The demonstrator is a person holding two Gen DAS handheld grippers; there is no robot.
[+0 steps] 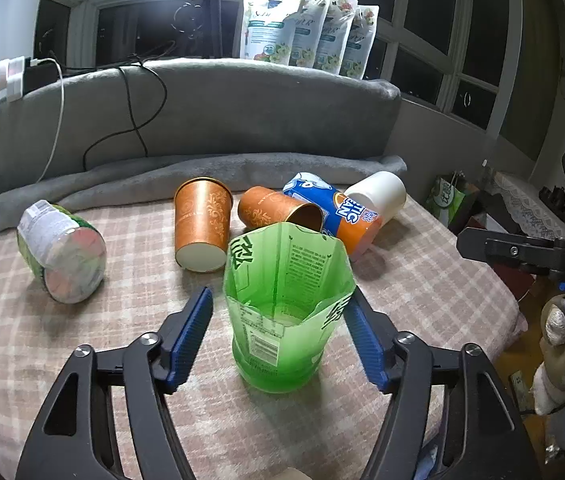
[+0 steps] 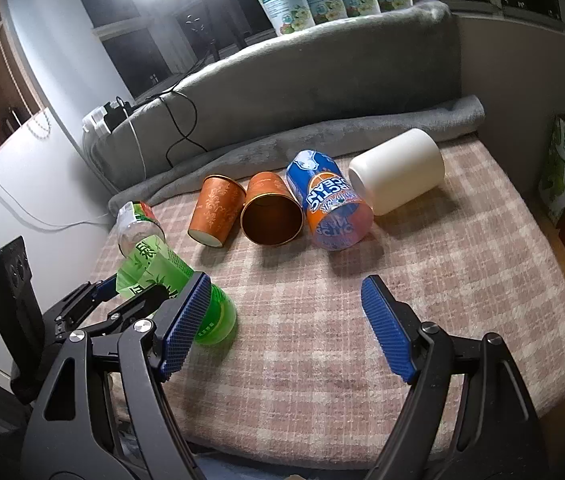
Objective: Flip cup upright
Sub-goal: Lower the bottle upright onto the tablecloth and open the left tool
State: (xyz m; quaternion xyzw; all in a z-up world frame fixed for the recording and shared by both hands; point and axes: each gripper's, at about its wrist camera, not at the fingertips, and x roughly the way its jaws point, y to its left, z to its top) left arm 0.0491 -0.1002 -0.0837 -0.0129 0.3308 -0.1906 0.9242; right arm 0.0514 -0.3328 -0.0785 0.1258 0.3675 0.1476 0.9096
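Observation:
A green cut-bottle cup (image 1: 282, 312) stands upright on the checked cloth, mouth up, between the blue pads of my left gripper (image 1: 280, 334), which is open; the right pad is close to its rim, the left pad apart. The cup also shows in the right wrist view (image 2: 170, 280), with the left gripper around it. My right gripper (image 2: 282, 324) is open and empty above the cloth. Further back lie an orange cup (image 1: 202, 224) standing mouth down, a second orange cup (image 1: 278, 210) on its side, a blue-orange cup (image 1: 338, 212) on its side, and a white cup (image 2: 398, 170) on its side.
A clear labelled cup (image 1: 62, 252) lies on its side at the left. A grey blanket (image 1: 202, 120) rises behind the cups, with several refill pouches (image 1: 306, 24) on top. The cloth's right edge (image 1: 494, 288) drops to the floor clutter.

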